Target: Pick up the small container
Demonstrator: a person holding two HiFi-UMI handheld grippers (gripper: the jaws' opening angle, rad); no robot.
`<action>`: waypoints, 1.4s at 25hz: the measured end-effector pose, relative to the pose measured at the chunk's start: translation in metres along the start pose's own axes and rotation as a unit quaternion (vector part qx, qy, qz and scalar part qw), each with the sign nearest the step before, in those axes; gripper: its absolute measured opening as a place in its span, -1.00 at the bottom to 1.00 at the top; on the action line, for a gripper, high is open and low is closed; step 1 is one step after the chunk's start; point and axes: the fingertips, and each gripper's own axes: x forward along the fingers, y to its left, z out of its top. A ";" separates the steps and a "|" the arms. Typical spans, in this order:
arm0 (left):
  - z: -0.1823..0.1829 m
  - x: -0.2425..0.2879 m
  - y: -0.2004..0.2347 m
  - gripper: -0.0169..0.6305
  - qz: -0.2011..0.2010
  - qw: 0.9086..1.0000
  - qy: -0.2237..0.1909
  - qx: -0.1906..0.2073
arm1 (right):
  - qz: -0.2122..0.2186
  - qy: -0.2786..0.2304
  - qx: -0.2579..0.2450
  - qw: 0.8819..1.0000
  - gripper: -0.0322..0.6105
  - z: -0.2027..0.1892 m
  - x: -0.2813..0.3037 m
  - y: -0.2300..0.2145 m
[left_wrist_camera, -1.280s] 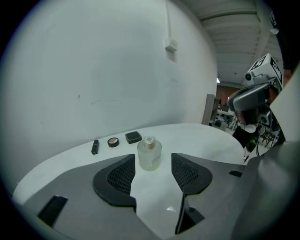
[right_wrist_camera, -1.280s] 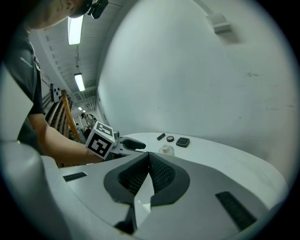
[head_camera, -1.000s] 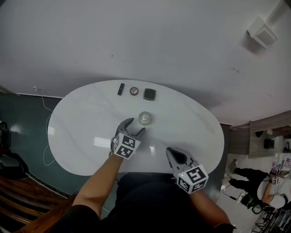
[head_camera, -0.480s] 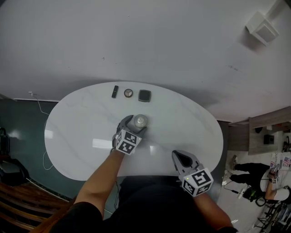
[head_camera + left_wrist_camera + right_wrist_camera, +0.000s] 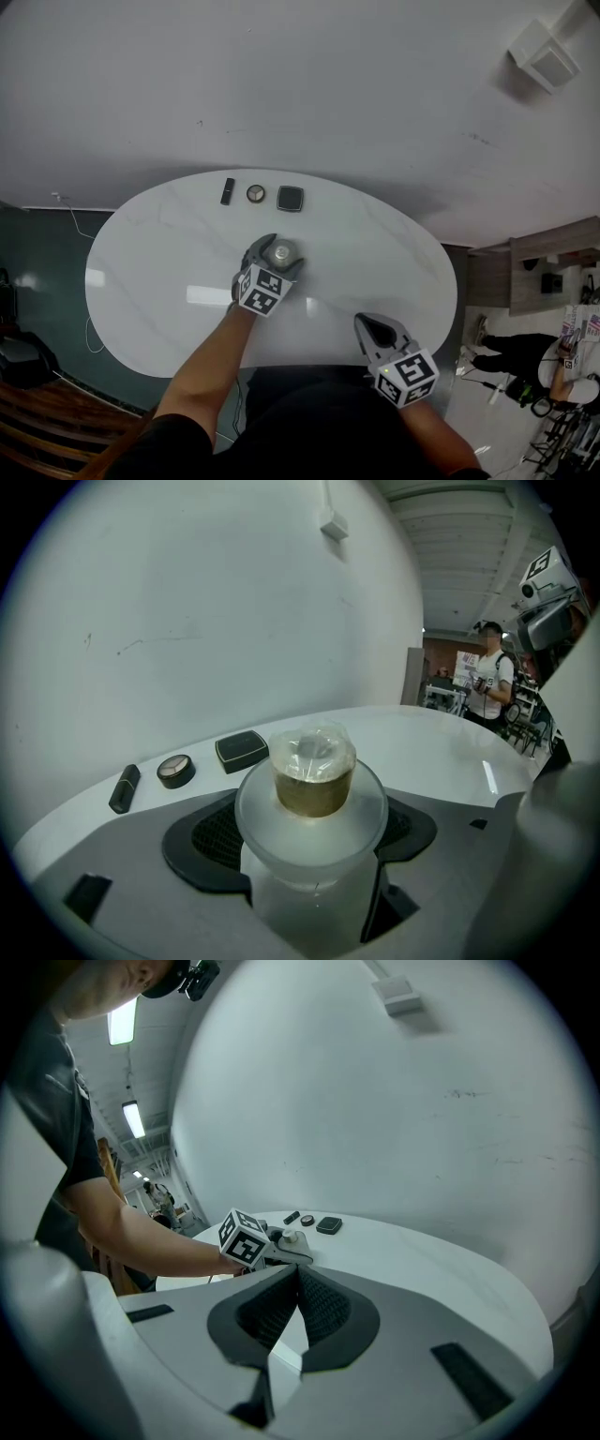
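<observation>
The small container [image 5: 282, 250] is a translucent tub with a wide round lid and a brownish knob under clear film. It stands near the middle of the white oval table [image 5: 159, 272]. My left gripper [image 5: 281, 254] reaches over it with one jaw on each side. In the left gripper view the container [image 5: 312, 794] fills the gap of the left gripper [image 5: 314, 805], and the dark pads [image 5: 202, 838] stand a little off its body, so the gripper is open. My right gripper [image 5: 375, 329] hovers at the table's near edge. In its own view the right gripper [image 5: 298, 1274] is shut and empty.
Along the table's far edge lie a black stick-shaped item [image 5: 227, 190], a round compact [image 5: 255, 193] and a black square case [image 5: 290, 198]. A white box [image 5: 547, 60] is fixed to the wall. A person [image 5: 506, 361] stands on the floor at the lower right.
My left gripper has moved forward from just short of the container until its jaws stand on both sides of it. The right gripper has hardly moved.
</observation>
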 end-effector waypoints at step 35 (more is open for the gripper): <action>0.024 -0.028 0.007 0.13 -0.001 1.000 0.008 -0.001 | -0.012 -0.041 0.016 0.999 -0.91 0.015 -0.006 0.011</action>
